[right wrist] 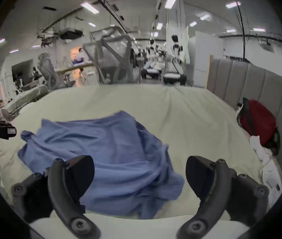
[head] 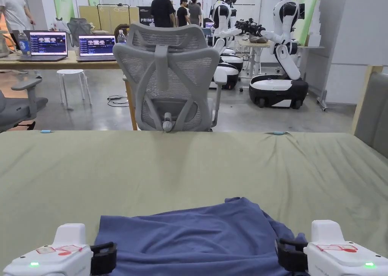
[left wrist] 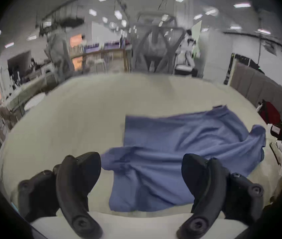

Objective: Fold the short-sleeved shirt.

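While my left tongs (left wrist: 141, 173) and right tongs (right wrist: 140, 173) hang wide apart with nothing in them, the blue short-sleeved shirt (head: 189, 239) lies rumpled on the bed (head: 189, 167) between them, ready to grab, I think.

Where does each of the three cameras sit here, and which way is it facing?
Head view: on the person's head, facing across the bed toward the grey chair; left gripper and right gripper show at the bottom.
Left gripper view: low near the bed's edge, facing the blue shirt between its open jaws.
Right gripper view: likewise low, facing the shirt from the other side; jaws open.
Shared: all three show the shirt, bed and chair.
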The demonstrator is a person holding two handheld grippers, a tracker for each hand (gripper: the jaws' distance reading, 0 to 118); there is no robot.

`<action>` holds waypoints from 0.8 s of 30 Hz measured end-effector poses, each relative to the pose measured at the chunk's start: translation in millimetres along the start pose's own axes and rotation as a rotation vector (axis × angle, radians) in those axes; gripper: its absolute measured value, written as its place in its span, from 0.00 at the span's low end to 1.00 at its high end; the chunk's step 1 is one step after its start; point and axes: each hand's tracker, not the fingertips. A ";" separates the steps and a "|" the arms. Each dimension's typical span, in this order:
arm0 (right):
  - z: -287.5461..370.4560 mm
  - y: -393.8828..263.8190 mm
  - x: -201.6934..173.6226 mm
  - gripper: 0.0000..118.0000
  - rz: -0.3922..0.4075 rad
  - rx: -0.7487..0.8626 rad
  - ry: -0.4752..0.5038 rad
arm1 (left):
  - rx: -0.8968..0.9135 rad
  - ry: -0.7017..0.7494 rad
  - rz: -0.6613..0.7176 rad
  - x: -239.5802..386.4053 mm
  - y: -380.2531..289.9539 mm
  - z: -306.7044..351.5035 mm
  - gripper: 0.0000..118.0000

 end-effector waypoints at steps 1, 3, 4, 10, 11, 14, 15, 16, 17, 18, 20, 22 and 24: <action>11.2 -2.9 -11.0 0.93 -0.003 0.023 0.018 | 0.046 -0.009 -0.007 10.3 -4.5 12.9 0.82; 20.3 -11.6 -31.2 0.78 -0.012 0.078 0.054 | 0.099 -0.024 -0.013 25.0 -14.1 32.1 0.72; 26.7 -15.8 -41.2 0.49 -0.008 0.078 0.046 | 0.119 -0.010 -0.020 31.9 -19.2 38.2 0.50; 45.8 -27.1 -77.2 0.00 0.001 0.098 0.096 | 0.141 -0.001 -0.056 51.5 -25.6 64.6 0.00; 47.0 -28.3 -79.8 0.00 0.003 0.102 0.095 | 0.147 0.007 -0.056 52.3 -25.7 68.6 0.00; 53.1 -27.8 -77.6 0.00 0.000 0.095 0.101 | 0.109 -0.003 -0.021 38.4 -22.4 70.0 0.00; 53.8 -28.6 -77.2 0.00 -0.001 0.093 0.102 | 0.077 -0.011 0.005 33.9 -22.7 68.1 0.00; 54.0 -29.4 -77.0 0.00 0.003 0.090 0.097 | 0.035 -0.014 0.023 26.2 -21.7 65.4 0.00; 53.9 -30.2 -76.0 0.00 0.009 0.084 0.093 | -0.010 -0.030 0.052 18.7 -23.1 59.7 0.00; 49.9 -32.2 -66.4 0.00 0.009 0.078 0.091 | -0.040 -0.039 0.087 10.4 -26.3 52.4 0.00; 48.6 -34.6 -60.8 0.00 0.015 0.069 0.082 | -0.093 -0.036 0.141 -8.0 -31.8 36.5 0.00; 49.5 -35.6 -53.4 0.00 0.021 0.057 0.065 | -0.123 -0.048 0.221 -24.6 -39.2 23.9 0.11; 46.4 -37.7 -46.5 0.00 0.028 0.045 0.048 | -0.163 0.003 0.217 -35.4 -46.0 9.0 0.74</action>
